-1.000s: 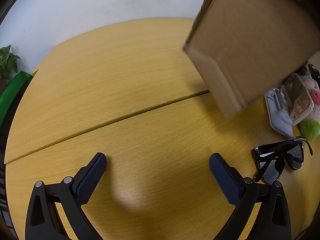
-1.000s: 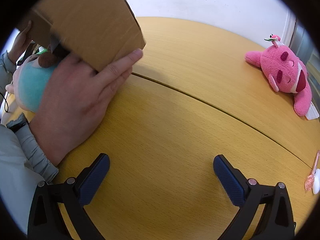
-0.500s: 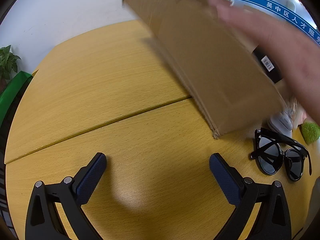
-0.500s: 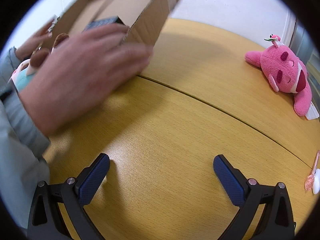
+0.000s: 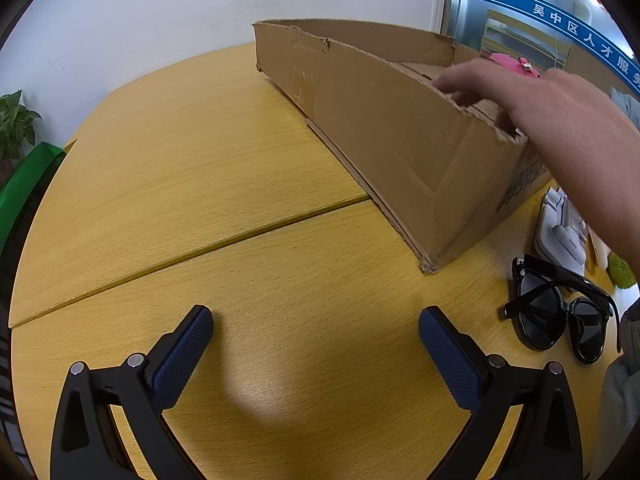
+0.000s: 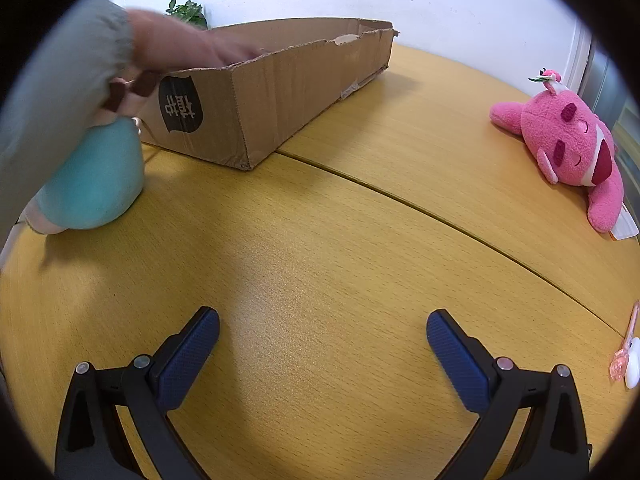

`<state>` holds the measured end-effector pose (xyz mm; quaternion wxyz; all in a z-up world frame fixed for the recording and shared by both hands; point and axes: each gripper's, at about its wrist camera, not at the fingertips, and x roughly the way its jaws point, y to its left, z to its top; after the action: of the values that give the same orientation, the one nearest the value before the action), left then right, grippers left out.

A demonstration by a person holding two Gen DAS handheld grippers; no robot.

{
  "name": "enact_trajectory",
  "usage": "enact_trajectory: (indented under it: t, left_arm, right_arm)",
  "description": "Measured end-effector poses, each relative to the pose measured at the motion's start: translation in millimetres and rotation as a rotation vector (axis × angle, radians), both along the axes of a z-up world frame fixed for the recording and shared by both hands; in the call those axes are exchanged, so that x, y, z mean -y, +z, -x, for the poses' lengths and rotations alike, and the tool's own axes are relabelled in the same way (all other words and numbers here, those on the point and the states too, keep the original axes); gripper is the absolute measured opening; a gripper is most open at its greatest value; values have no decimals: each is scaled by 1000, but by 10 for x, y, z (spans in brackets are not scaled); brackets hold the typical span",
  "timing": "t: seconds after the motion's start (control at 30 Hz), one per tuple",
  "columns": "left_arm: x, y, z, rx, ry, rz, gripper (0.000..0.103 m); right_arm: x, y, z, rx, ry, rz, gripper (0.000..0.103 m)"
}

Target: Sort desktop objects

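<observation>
Two grippers: both spread wide, nothing between the fingers
Left gripper (image 5: 316, 344): hovers low over bare table (image 5: 168, 168), blue pads apart
Right gripper (image 6: 323, 346): same pose over the table (image 6: 328, 248), pads apart, nothing held
Cardboard box (image 5: 384, 136): long, shallow, open-topped, torn rim; sits flat on the table across the seam between the two tabletop halves; black logo patch on its short end in the right wrist view (image 6: 280, 92)
Bare hand (image 5: 560, 120): reaches over the box's near corner, fingers on the rim; blurred in the right wrist view (image 6: 188, 46), grey sleeve
Sunglasses (image 5: 560, 320): black, folded, on the table near the box corner, just right of the left gripper
White case (image 5: 560, 232): between sunglasses and box, partly hidden by the arm; contents unclear
Green fuzzy item (image 5: 622, 270): at frame edge, can't identify
Teal plush (image 6: 92, 176): on the table just beside the box's short end, under the arm
Pink plush (image 6: 568, 152): lying on the table well apart from the box, right side
Pink-and-white small item (image 6: 626, 360): at table edge, far right, too small to identify
Potted plant (image 5: 16, 124): beyond the table's left edge
</observation>
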<state>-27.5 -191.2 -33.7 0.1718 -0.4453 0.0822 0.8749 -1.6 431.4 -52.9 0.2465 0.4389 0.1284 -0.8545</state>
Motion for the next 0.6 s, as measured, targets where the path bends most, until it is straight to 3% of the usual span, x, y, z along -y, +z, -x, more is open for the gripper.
enact_trajectory:
  t: [0.6]
  left_arm:
    - [-1,-19,-1,0,1,0,103]
  right_arm:
    - [9,0,-9,0,0,0,103]
